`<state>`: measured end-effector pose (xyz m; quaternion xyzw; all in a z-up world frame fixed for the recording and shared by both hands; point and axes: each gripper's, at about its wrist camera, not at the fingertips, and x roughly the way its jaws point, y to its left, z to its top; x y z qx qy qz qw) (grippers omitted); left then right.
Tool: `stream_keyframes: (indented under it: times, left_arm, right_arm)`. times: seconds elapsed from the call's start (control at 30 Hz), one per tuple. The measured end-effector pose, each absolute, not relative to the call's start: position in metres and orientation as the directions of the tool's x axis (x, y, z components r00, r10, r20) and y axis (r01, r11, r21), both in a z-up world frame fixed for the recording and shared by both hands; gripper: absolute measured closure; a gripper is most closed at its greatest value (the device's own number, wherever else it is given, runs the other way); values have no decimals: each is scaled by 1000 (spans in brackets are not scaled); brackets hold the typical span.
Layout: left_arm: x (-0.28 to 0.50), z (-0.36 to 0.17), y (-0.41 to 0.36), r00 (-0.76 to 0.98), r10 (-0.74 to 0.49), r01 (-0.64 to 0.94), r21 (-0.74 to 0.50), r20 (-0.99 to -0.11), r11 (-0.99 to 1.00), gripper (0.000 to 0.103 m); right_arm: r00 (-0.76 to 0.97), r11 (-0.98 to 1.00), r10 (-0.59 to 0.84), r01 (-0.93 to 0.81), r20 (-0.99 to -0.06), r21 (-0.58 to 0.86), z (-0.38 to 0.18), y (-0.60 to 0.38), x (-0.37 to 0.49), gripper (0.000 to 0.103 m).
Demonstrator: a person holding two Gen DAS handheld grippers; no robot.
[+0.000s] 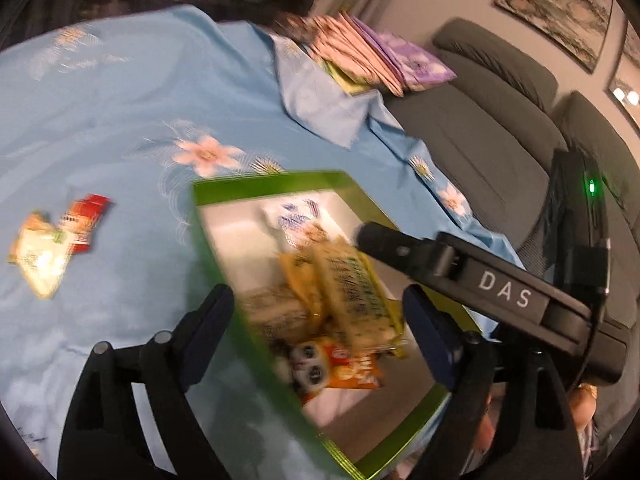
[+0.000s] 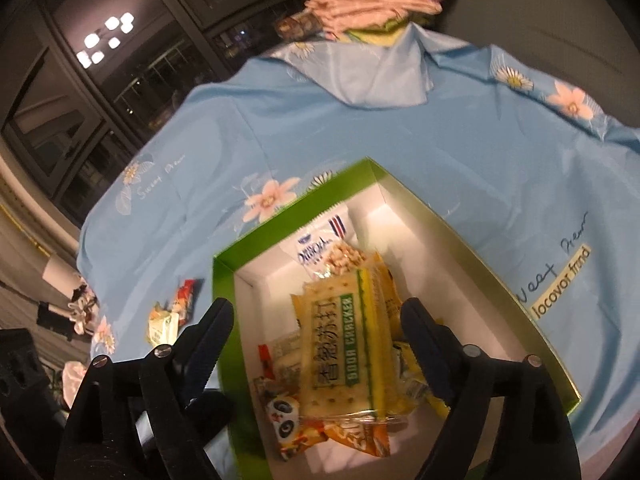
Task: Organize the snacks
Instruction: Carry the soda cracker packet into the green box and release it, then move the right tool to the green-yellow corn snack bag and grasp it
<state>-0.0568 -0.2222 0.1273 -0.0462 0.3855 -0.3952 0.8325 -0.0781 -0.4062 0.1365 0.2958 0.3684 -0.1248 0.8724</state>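
My left gripper [image 1: 320, 320] and right gripper [image 2: 316, 328] both hang wide open, empty, above the green box [image 2: 228, 264]. Below the right jaws lies the soda cracker pack [image 2: 344, 336]; two loose snacks [image 1: 56, 240] rest on the blue cloth [image 1: 120, 100], left of my left gripper.

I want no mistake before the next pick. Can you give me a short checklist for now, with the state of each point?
1. Left gripper open, nothing between its fingers: ok.
2. Right gripper open, the soda cracker pack lying free in the box below it: ok.
3. Green box flat on the blue cloth, open side up: ok.
4. Snacks left outside: two small packets lie on the cloth beside the box: not ok, not yet sorted.
5. Room in the box for them: bare white floor shows: ok.
6. Left view sharp enough to aim: blurred: not ok.
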Motion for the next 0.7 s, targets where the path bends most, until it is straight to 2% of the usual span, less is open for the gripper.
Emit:
stream_keyframes:
  times: [0.2, 0.5, 0.7]
  left_arm:
    - [-53, 135, -154, 502, -630, 523, -373, -593, 767, 6]
    - [-43, 116, -34, 645, -378, 292, -244, -664, 925, 5]
    - [-24, 85, 29, 679, -271, 119, -262, -682, 958, 5]
  right_arm:
    - [728, 832, -13, 388, -685, 397, 152, -386, -74, 12]
    - [742, 910, -29, 296, -670, 289, 166, -331, -56, 11]
    - [708, 962, -4, 196, -706, 191, 158, -273, -31, 11]
